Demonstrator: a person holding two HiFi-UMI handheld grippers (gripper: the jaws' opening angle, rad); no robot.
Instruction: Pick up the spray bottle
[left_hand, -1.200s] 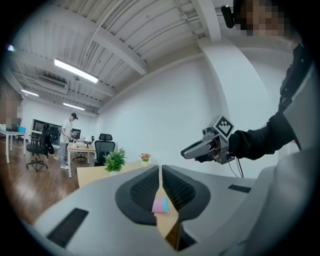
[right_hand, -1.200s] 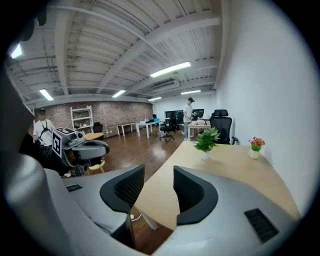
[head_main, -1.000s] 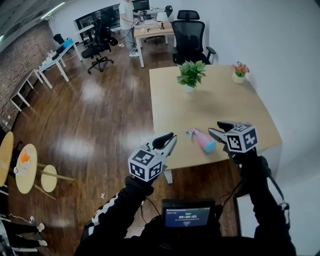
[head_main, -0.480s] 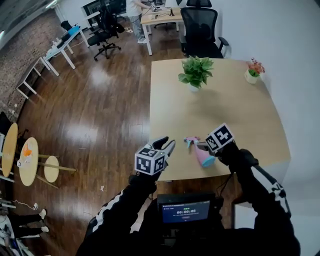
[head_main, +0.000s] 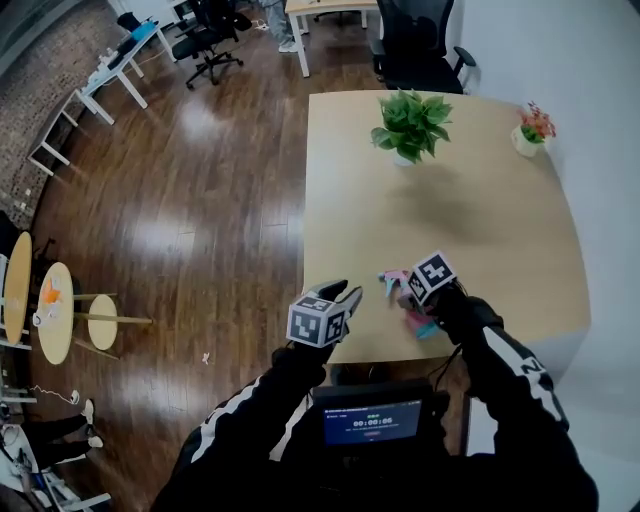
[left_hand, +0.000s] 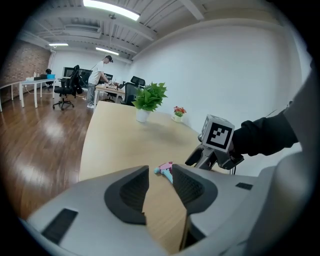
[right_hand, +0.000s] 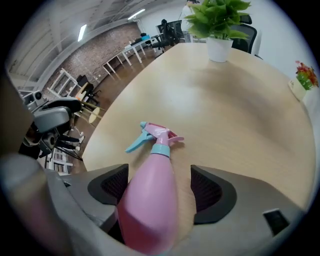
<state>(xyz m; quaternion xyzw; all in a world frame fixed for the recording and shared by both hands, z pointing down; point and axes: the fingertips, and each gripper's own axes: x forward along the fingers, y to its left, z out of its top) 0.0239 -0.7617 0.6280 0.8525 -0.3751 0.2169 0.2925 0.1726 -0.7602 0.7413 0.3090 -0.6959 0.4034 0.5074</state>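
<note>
The pink spray bottle with a blue trigger lies on its side near the front edge of the wooden table. My right gripper points steeply down over it; its jaws are opening. In the right gripper view the bottle's body lies between the jaws of the right gripper, close to the left pad, with a gap at the right pad. My left gripper hovers at the table's front left edge, its jaws also opening with nothing between them. In the left gripper view, beyond the left gripper, the bottle and the right gripper show.
A green potted plant and a small flower pot stand at the table's far side. A black office chair is behind the table. A screen hangs at my chest. Round side tables stand at the far left on the wood floor.
Both grippers have come down and forward toward the table's front edge. The right gripper has dropped over the spray bottle, which still lies on the table. Both pairs of jaws have widened.
</note>
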